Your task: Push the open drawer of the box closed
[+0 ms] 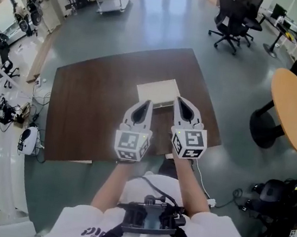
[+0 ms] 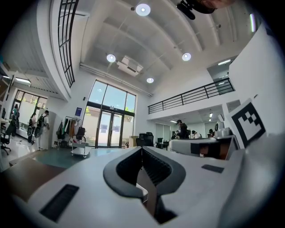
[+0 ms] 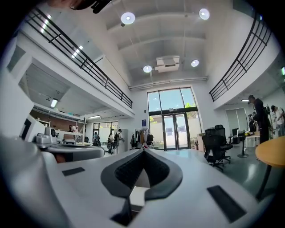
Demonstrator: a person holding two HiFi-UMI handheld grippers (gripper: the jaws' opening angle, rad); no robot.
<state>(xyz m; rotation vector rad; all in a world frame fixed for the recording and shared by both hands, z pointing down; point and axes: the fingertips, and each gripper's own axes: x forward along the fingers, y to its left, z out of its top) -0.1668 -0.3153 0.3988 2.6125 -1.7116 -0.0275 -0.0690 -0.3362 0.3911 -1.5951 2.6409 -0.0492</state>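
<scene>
Above the worktop (image 1: 83, 117) you hold left claw (image 1: 145, 105) and right claw (image 1: 180, 100) level, both closed tip to tip, empty. White box (image 1: 158, 90) sits mid-worktop. Risk: claws hide the drawer, so a blind push could shove the whole box

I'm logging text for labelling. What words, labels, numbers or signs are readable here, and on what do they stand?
No text is legible in any view.
Blue sign beside the glass doors: too small to read.
Black print on the person's white shirt: partly cut off and blurred, unreadable.
Square-marker cubes: black-and-white patterns only, no letters or numbers.
</scene>
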